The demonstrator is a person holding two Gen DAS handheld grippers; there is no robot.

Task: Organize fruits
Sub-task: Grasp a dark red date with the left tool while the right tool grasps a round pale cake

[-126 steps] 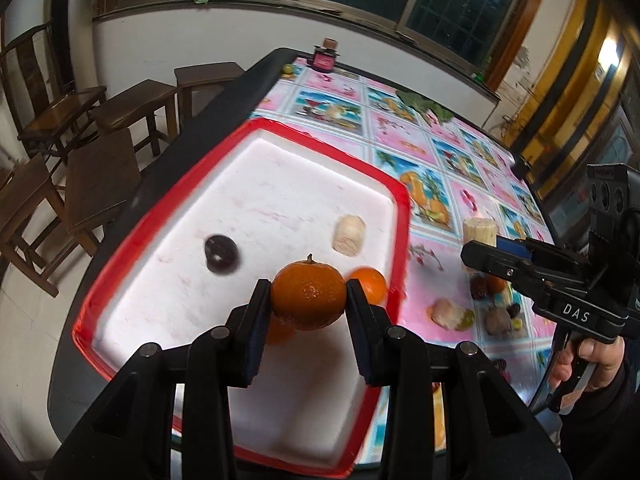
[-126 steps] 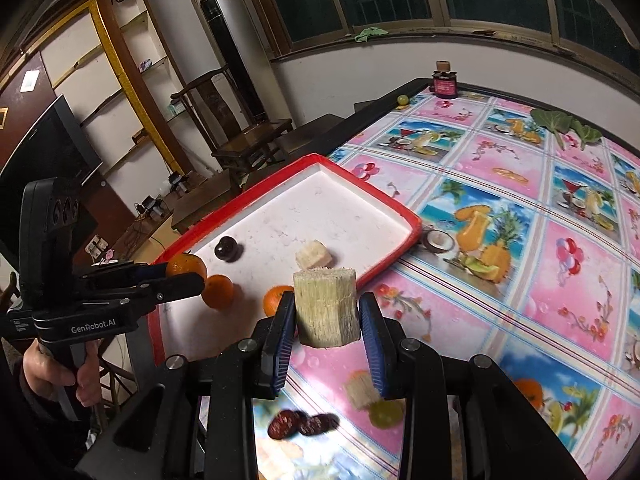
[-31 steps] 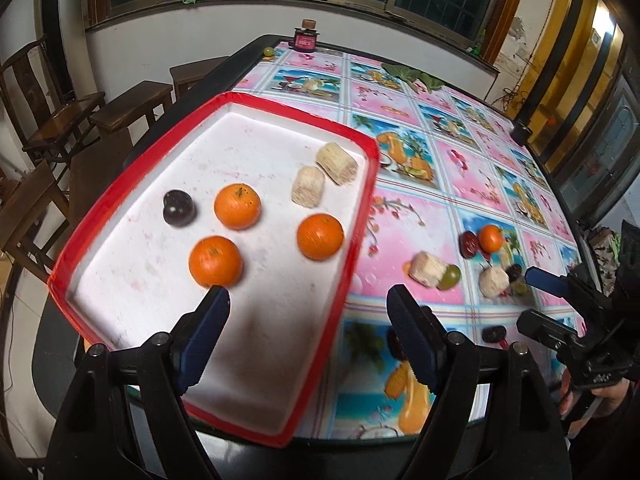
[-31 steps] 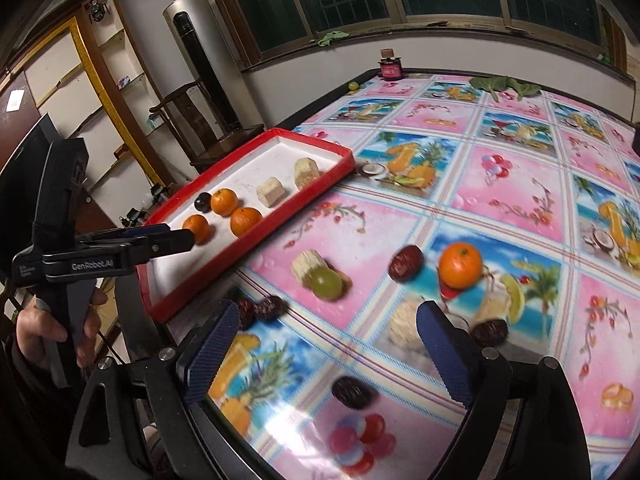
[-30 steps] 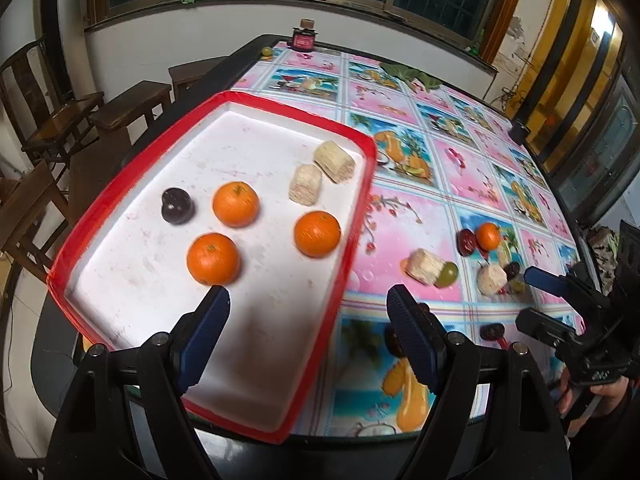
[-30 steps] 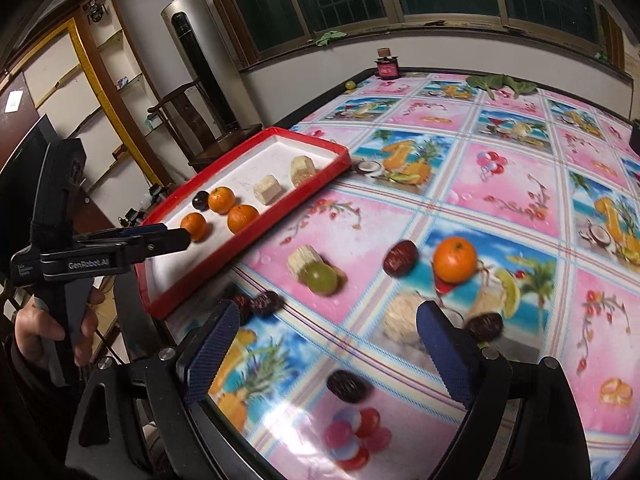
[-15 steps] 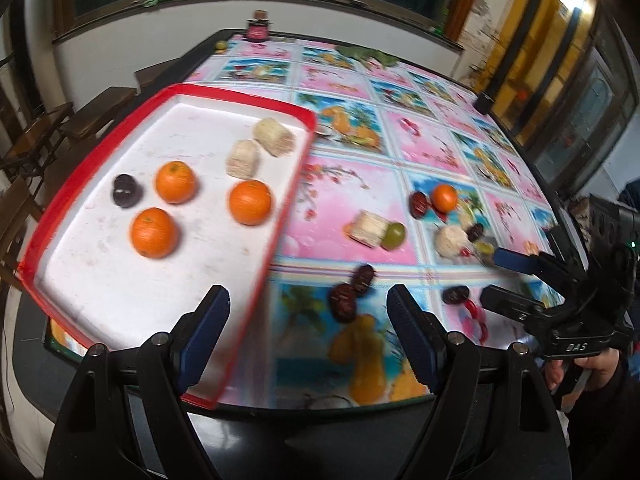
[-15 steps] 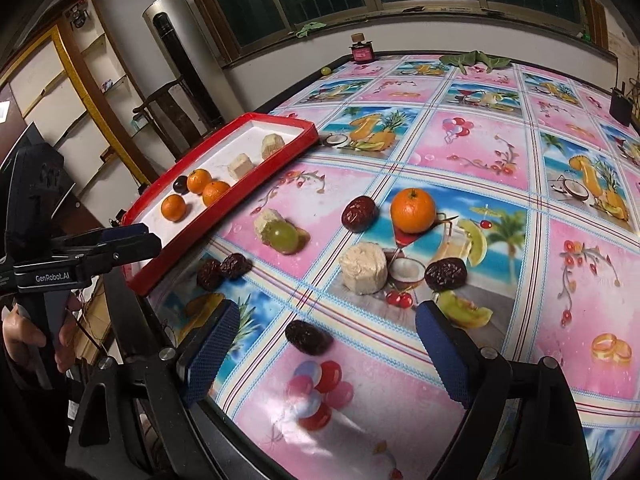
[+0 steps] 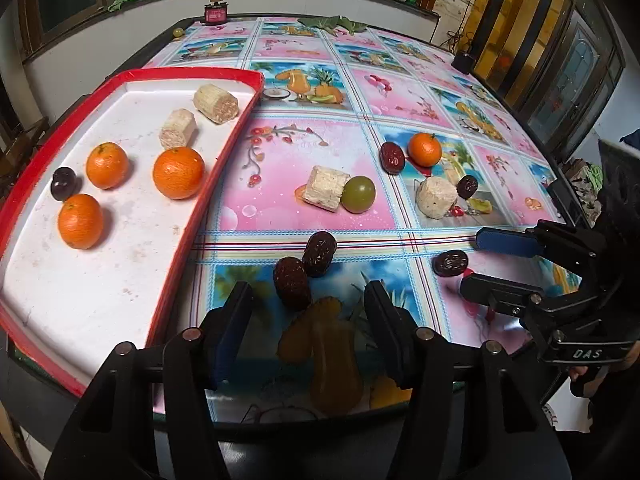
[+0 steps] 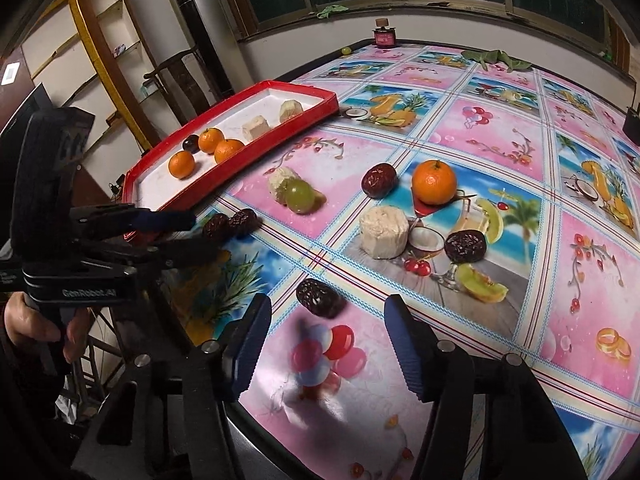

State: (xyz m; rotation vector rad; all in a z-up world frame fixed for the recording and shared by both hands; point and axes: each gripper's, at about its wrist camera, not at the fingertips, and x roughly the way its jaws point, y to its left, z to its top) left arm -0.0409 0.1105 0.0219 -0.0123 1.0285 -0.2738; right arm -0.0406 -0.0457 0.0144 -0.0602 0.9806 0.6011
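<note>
My left gripper (image 9: pixel 307 312) hangs low over the table's near edge, its jaws closing around a dark red date (image 9: pixel 292 283). The pads stand clear of it, and a second date (image 9: pixel 320 253) touches it behind. My right gripper (image 10: pixel 328 320) is also closing, with a lone date (image 10: pixel 319 298) untouched between its fingertips. To the left, the red-rimmed white tray (image 9: pixel 182 272) holds three oranges, a dark plum (image 9: pixel 63 183) and two sugarcane pieces. Loose on the cloth are an orange (image 9: pixel 425 149), a green fruit (image 9: pixel 360 194), more sugarcane pieces and dates.
The fruit-print tablecloth (image 9: pixel 320 140) covers the whole table, whose near edge lies just under both grippers. A small red jar (image 9: pixel 215 11) and green leaves (image 9: pixel 332 22) sit at the far edge. A hand (image 10: pixel 36 332) grips the left tool's handle. Chairs stand beyond the tray.
Both grippers have sunk toward the dates near the table's front edge, and their jaws have narrowed. The left one has swung right, away from the tray.
</note>
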